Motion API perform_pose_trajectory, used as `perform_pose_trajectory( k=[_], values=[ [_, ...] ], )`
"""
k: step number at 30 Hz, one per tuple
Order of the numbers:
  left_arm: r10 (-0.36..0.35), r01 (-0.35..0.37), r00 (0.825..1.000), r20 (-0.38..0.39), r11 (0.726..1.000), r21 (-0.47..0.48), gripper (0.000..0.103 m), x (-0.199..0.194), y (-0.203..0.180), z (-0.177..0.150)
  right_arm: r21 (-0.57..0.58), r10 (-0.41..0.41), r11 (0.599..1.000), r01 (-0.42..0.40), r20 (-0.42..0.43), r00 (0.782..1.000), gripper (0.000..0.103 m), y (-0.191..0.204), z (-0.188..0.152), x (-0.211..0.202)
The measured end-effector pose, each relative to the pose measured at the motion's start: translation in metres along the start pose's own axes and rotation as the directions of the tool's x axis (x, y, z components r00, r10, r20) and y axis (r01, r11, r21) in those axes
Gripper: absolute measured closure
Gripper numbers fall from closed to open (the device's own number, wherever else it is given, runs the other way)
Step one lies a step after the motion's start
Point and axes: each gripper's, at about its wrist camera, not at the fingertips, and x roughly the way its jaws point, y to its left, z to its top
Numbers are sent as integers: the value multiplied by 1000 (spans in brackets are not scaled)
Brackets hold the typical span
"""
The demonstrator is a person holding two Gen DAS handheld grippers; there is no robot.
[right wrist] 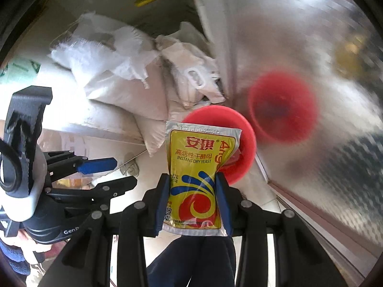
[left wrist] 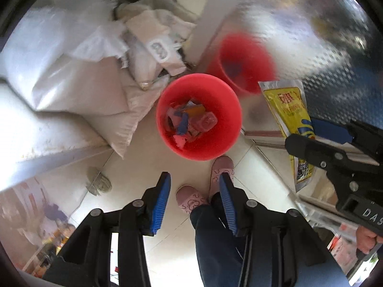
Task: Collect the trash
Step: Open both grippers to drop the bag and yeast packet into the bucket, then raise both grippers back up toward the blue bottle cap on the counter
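Nearest the right wrist camera, the right gripper [right wrist: 194, 203] has its two blue-padded jaws pressed against the sides of a yellow foil packet of instant dry yeast [right wrist: 196, 181], holding it upright by its lower half so that the top hangs free, probably ready to drop into the bin below. The packet hides most of the bin's mouth from this camera.

The left gripper [left wrist: 195, 202] points straight down with its blue-padded jaws partly apart and nothing between them. Under it are the person's two pink slippers [left wrist: 191, 199] and a dark trouser leg [left wrist: 215, 239] on a pale tiled floor [left wrist: 134, 162].

Further down stands a round red plastic bucket [left wrist: 198, 117], seemingly the trash bin. It already holds crumpled coloured wrappers [left wrist: 191, 124], too small to identify.

Beside the bucket lie white woven sacks [left wrist: 83, 83] stacked against a wall. A shiny textured metal panel [left wrist: 323, 47] rises on the other side and shows a blurred red reflection of the bucket. What lies behind the sacks cannot be seen.
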Motion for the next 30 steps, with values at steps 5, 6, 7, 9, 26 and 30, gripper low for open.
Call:
perform_pose_trajectory(
  k=[5, 6, 7, 9, 26, 30],
  values=[
    [9, -8, 1000, 17, 999, -45, 56, -5, 14, -6, -52, 3, 999, -4, -20, 1000, 65, 14, 3, 7],
    [2, -1, 1000, 16, 999, -49, 56, -6, 17, -7, -61, -1, 998, 0, -22, 1000, 64, 16, 4, 9],
    [-1, 2, 1000, 17, 999, -52, 55, -7, 19, -8, -68, 0, 998, -2, -26, 1000, 63, 18, 5, 11],
    [9, -8, 1000, 19, 999, -50, 50, -10, 21, -12, -84, -8, 996, 5, -29, 1000, 61, 22, 5, 12],
    [43, -39, 994, 104, 999, -35, 44, -130, 1, -56, -149, -60, 987, 59, -2, 998, 44, 64, -11, -80],
    [49, -45, 984, 172, 999, -27, 44, -188, -13, -64, -140, -70, 987, 76, 48, 996, 42, 78, -15, -136]
  ],
)
